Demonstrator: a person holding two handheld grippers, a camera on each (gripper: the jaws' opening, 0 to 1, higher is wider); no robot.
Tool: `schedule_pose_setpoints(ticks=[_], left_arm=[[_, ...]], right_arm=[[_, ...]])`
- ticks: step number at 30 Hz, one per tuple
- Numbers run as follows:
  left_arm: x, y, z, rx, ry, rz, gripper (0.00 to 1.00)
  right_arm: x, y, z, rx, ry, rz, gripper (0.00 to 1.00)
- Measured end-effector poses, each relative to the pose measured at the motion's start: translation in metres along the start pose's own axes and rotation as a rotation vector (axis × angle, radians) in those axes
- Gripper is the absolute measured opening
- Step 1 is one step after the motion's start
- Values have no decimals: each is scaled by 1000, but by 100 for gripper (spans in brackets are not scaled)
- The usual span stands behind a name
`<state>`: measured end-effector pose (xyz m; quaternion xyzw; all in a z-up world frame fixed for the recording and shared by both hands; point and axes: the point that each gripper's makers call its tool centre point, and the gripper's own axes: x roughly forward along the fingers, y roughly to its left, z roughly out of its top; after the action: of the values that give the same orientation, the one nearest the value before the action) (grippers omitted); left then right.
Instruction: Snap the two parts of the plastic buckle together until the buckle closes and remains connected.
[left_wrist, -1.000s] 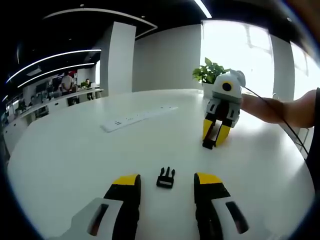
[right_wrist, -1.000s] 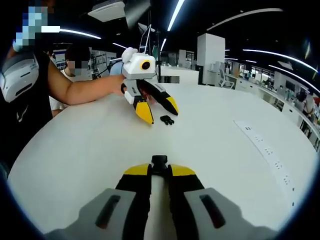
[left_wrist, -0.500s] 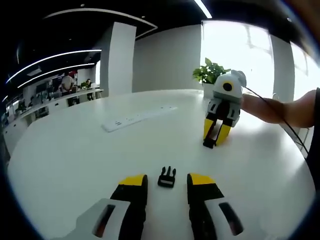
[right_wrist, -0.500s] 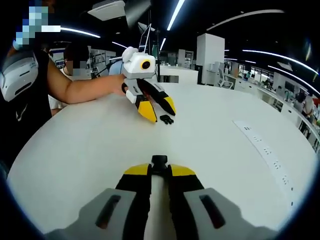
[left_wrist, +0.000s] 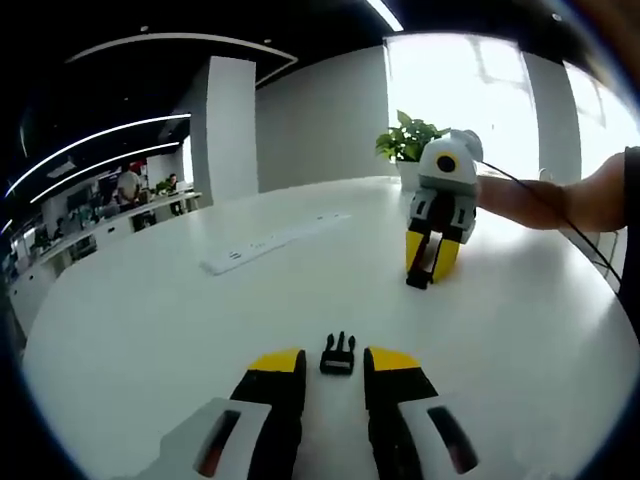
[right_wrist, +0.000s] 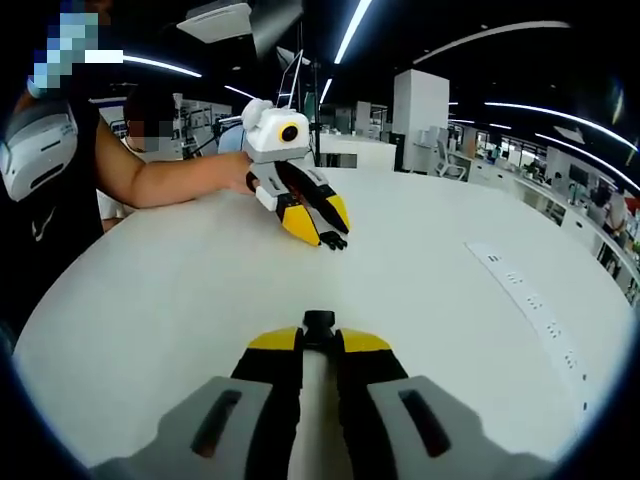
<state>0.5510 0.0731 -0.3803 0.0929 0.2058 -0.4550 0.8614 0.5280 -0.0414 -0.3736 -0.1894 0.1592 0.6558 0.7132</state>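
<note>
The black pronged half of the buckle (left_wrist: 338, 355) lies on the white table (left_wrist: 150, 330), just ahead of and between my left gripper's (left_wrist: 333, 361) yellow fingertips. These stand open, with a narrow gap on each side of the part. In the right gripper view the left gripper (right_wrist: 325, 232) reaches down to that pronged half (right_wrist: 336, 241). My right gripper (right_wrist: 319, 340) is shut on the black socket half (right_wrist: 319, 320), which sticks out past its tips. From the left gripper view, the right gripper (left_wrist: 425, 272) rests tips-down on the table with the socket half (left_wrist: 416, 281) in it.
A white power strip (left_wrist: 270, 238) lies across the table's far side and appears as the power strip (right_wrist: 530, 300) at the right. A potted plant (left_wrist: 405, 145) stands at the far edge. A person's arm (left_wrist: 550, 200) holds the right gripper; a person (right_wrist: 60, 160) stands at the left.
My left gripper's jaws have narrowed around the pronged half and edged closer to it. The right gripper has stayed still with the socket half.
</note>
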Motion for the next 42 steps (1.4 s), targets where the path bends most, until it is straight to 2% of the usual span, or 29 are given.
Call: schedule_pose_setpoints(ticks=[25,42], left_arm=[[3,-4,2,13,-11,-8,13],[4,-3,1,-7,-7,-1,12]], right_arm=[[1,-1,1,37,-15,-33,12],[1,0,1,65,-13,-93,11]])
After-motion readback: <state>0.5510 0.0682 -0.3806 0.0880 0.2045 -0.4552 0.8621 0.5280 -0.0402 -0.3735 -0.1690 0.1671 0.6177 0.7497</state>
